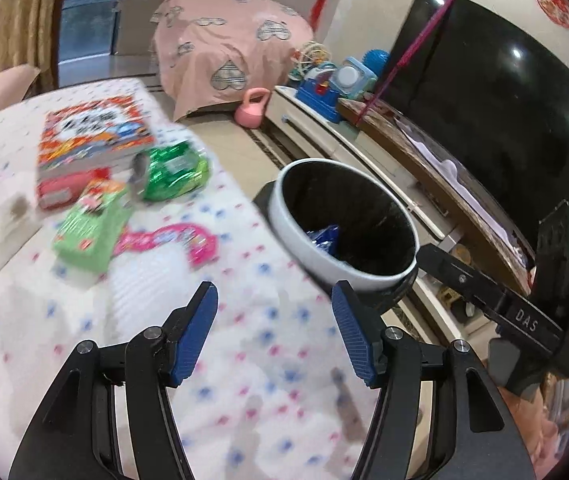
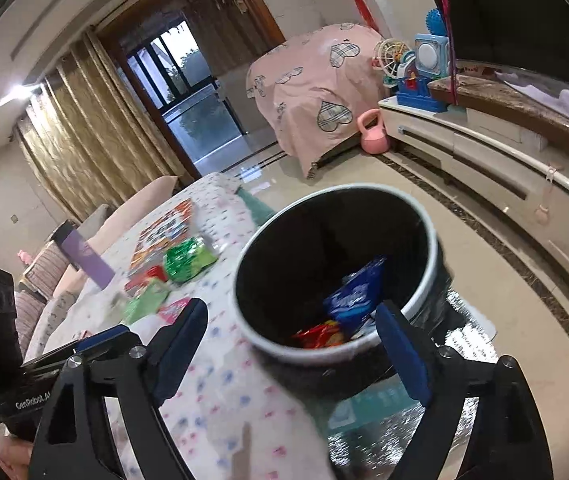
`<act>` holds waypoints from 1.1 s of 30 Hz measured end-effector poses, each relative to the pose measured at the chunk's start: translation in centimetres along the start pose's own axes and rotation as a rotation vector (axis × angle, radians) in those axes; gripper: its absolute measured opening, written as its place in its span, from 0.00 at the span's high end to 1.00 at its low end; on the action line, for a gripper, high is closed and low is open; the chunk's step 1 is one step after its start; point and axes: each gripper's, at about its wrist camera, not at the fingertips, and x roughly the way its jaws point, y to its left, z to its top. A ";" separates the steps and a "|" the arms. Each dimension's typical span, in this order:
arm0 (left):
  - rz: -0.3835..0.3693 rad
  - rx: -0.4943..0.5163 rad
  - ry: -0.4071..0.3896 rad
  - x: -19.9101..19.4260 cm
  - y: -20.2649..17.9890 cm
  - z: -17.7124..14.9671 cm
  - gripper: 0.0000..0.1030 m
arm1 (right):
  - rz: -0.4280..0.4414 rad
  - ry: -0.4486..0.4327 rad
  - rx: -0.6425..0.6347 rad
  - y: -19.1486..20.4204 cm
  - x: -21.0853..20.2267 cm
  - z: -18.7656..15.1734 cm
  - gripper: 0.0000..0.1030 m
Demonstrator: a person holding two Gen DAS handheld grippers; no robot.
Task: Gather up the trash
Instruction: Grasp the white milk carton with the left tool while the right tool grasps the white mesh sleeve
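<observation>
A white-rimmed black trash bin (image 1: 296, 236) stands beside the table with the dotted white cloth (image 1: 268, 360). Inside the bin (image 2: 268, 344) lie a blue wrapper (image 2: 358, 296) and a red wrapper (image 2: 320, 334). On the cloth farther back are a crinkled green bag (image 1: 174, 172), a flat green packet (image 1: 88, 232), a pink wrapper (image 1: 172, 240) and a red packet (image 1: 62, 192). My left gripper (image 1: 274, 292) hovers open over the cloth, empty, left of the bin. My right gripper (image 2: 292, 308) is open and empty at the bin's near rim.
A colourful book (image 1: 92, 128) and a purple box (image 2: 88, 258) sit on the table. Beyond the bin are a low white TV cabinet (image 2: 484, 160) with toys (image 1: 332, 80), a large TV (image 1: 504, 100), a pink kettlebell (image 1: 252, 108) on the tiled floor and furniture under a pink cloth (image 1: 224, 48).
</observation>
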 end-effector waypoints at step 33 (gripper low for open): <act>0.272 -0.414 -0.070 -7.9 21.1 -6.3 0.28 | 0.160 0.160 -0.122 13.1 5.8 -6.9 0.14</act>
